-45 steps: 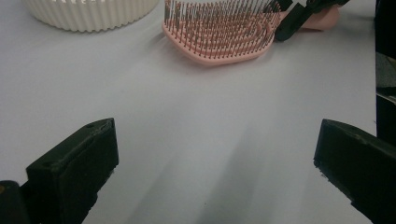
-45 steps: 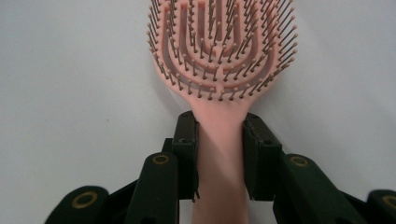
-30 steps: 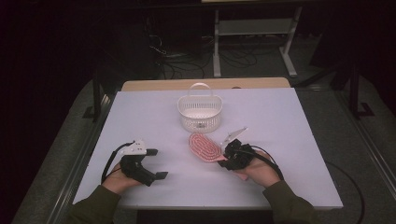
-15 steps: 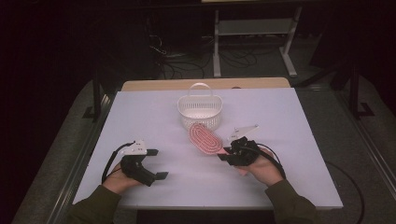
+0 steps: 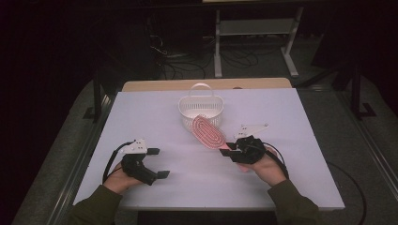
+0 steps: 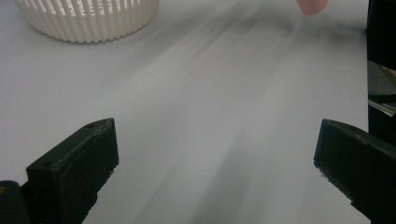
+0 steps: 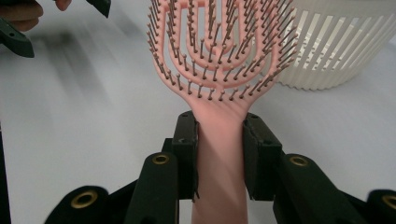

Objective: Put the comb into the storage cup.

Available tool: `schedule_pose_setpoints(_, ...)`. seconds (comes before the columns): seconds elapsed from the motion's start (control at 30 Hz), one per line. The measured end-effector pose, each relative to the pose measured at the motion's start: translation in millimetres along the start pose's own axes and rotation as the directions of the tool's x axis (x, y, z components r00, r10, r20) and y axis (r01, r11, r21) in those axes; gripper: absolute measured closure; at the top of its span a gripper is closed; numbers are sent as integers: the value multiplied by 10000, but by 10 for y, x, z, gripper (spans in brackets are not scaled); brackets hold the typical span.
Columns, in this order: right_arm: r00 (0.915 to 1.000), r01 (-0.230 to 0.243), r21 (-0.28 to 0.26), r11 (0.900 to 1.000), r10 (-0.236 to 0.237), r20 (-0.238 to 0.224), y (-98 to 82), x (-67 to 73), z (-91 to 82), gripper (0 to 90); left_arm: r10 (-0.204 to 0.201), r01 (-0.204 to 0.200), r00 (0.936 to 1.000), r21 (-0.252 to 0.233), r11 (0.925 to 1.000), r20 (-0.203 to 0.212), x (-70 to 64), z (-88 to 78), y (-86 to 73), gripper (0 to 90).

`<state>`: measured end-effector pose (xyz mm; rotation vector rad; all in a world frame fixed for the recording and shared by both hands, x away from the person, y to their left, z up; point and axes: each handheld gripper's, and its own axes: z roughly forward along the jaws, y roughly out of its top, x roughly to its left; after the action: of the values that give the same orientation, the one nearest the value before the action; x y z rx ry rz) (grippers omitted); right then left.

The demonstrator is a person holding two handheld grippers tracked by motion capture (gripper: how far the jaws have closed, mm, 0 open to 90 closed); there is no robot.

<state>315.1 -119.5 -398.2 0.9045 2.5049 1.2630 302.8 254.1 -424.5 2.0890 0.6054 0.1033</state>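
My right gripper (image 5: pixel 228 151) (image 7: pixel 218 140) is shut on the handle of a pink hairbrush (image 5: pixel 208 132) (image 7: pixel 219 70). The brush is lifted off the table, bristles up, and its head points toward the white slatted basket (image 5: pixel 201 108) (image 7: pixel 341 51) at the table's far middle. In the high view the head's tip overlaps the basket's near rim. My left gripper (image 5: pixel 156 162) (image 6: pixel 217 168) rests at the near left with its jaws wide open and nothing between them. The basket's side (image 6: pixel 88 18) shows at the top left of the left gripper view.
The white tabletop (image 5: pixel 291 112) has free room on both sides of the basket. A wooden strip (image 5: pixel 206 84) runs along its far edge. Beyond are a dark floor with cables and a metal stand (image 5: pixel 253 33).
My right gripper has carried the hairbrush up and away from me, so its head now reaches the basket's near rim. The left gripper has stayed where it was.
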Motion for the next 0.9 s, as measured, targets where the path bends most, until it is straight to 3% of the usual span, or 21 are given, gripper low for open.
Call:
schedule_pose_setpoints(0.43,10000,-79,-236,9997,78,-34,-8,-19,-24,685,46,-45,10000,81,10000,-83,-21,70,179,0)
schedule_pose_setpoints(0.7,9999,-97,-179,9998,95,-92,-12,-27,-20,685,93,-100,9998,383,9992,171,-26,132,263,1)
schedule_pose_setpoints(0.9,9999,-89,-163,9998,88,-72,-11,-28,-21,685,122,-128,9997,245,9996,229,-23,142,322,3)
